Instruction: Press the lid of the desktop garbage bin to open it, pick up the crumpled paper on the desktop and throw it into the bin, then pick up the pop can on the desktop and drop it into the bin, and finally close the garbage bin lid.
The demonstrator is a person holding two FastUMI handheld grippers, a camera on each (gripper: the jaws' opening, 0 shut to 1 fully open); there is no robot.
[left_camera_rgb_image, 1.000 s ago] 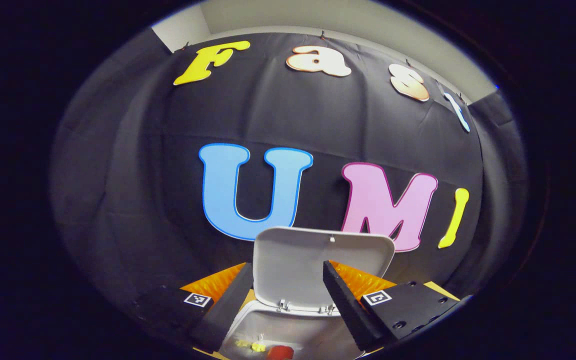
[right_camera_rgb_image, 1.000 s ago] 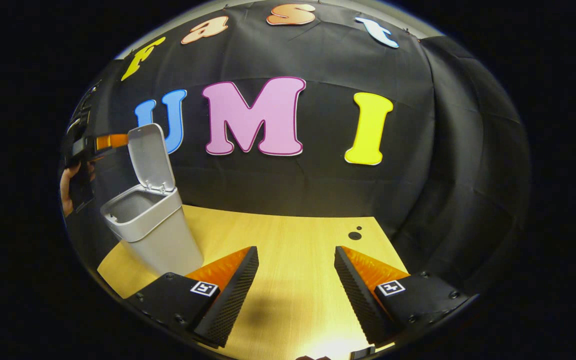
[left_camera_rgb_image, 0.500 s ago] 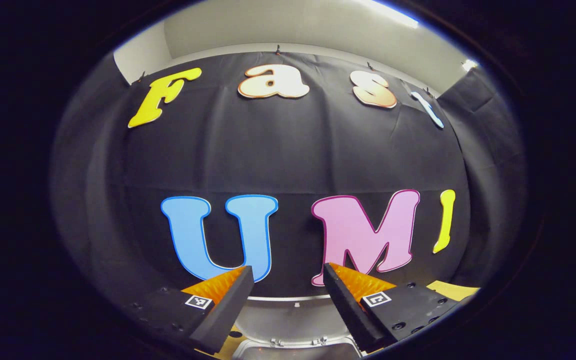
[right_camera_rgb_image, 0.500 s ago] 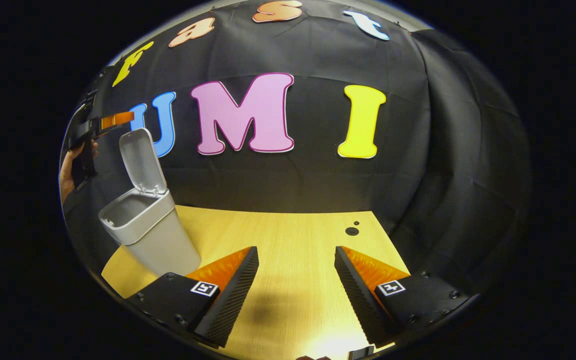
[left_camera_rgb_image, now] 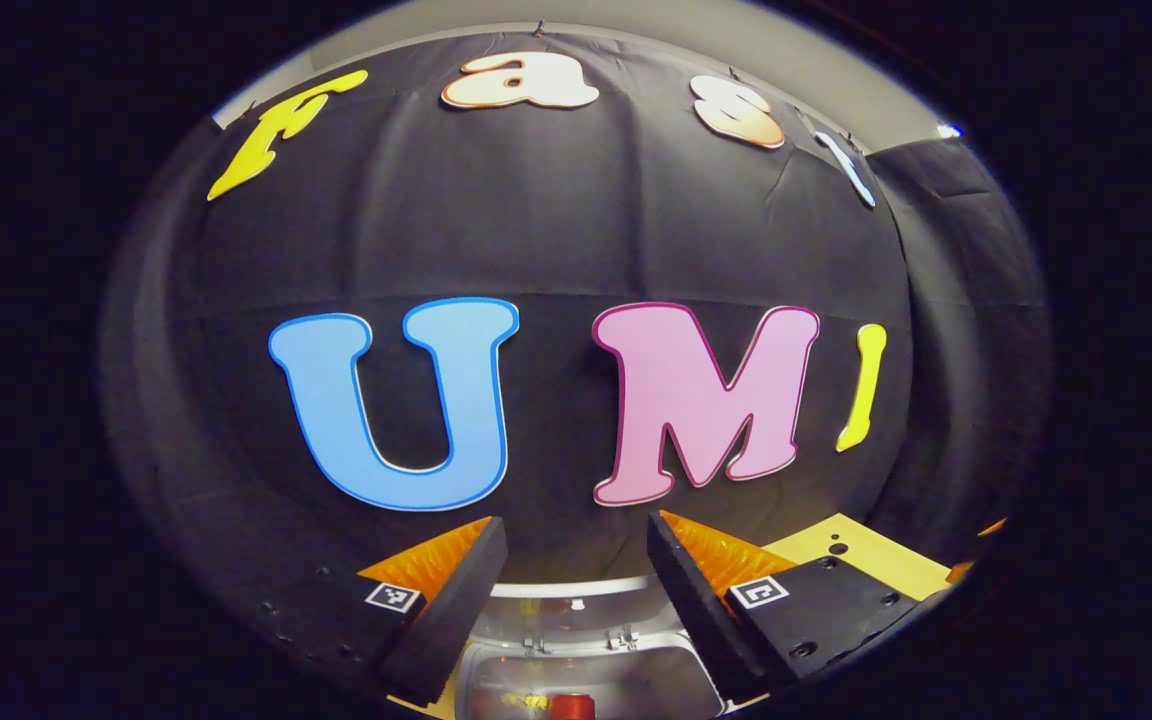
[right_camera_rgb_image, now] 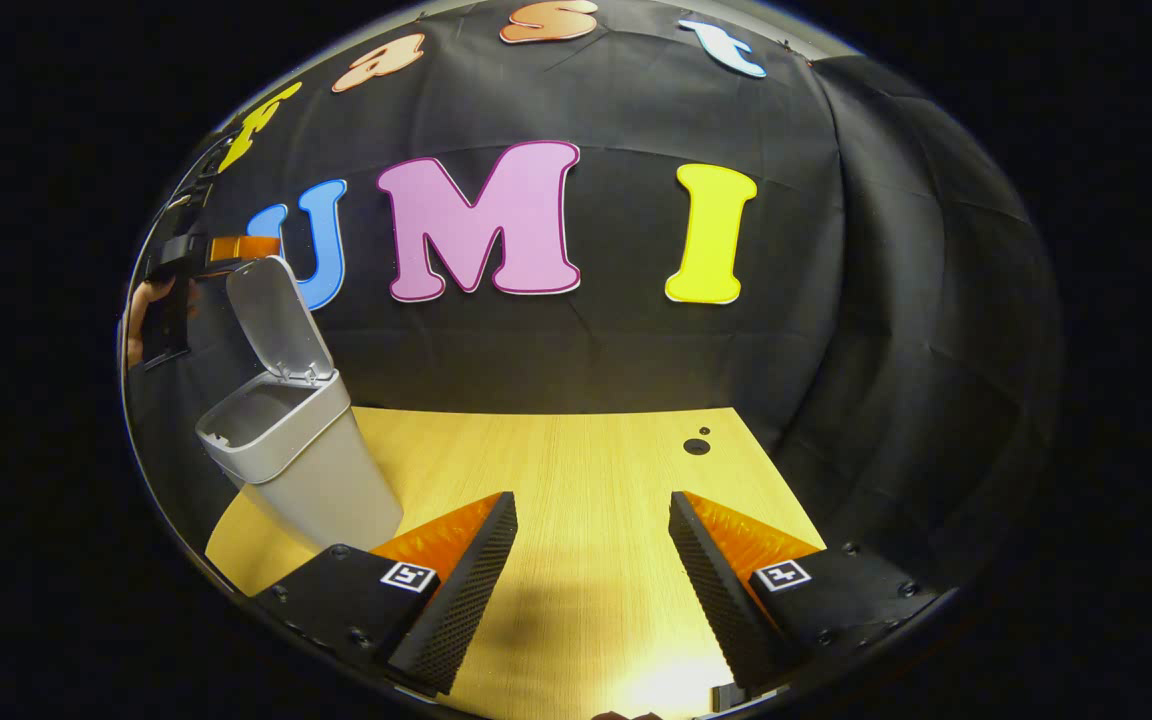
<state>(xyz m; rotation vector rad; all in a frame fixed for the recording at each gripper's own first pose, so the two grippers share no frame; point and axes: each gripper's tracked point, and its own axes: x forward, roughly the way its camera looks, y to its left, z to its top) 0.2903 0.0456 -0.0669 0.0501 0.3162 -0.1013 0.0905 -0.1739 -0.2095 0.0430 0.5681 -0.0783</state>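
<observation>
Two grippers are at work over a light wooden desktop (right_camera_rgb_image: 576, 470). Both stand with their fingers spread apart and nothing between them. In the left gripper view, the left gripper (left_camera_rgb_image: 568, 590) hangs just above the far top edge of the raised lid (left_camera_rgb_image: 576, 585) of the grey desktop garbage bin (left_camera_rgb_image: 586, 670); whether a finger touches the lid I cannot tell. Below, inside the open bin, lie a red pop can (left_camera_rgb_image: 568, 706) and a bit of yellowish crumpled paper (left_camera_rgb_image: 526, 701). In the right gripper view, the right gripper (right_camera_rgb_image: 591, 580) hovers low over bare desktop, well apart from the bin (right_camera_rgb_image: 306, 470), which stands at the far left with its lid (right_camera_rgb_image: 276, 315) tilted up. A hand (right_camera_rgb_image: 136, 320) holds the left gripper (right_camera_rgb_image: 226, 248) right at the lid's upper edge.
</observation>
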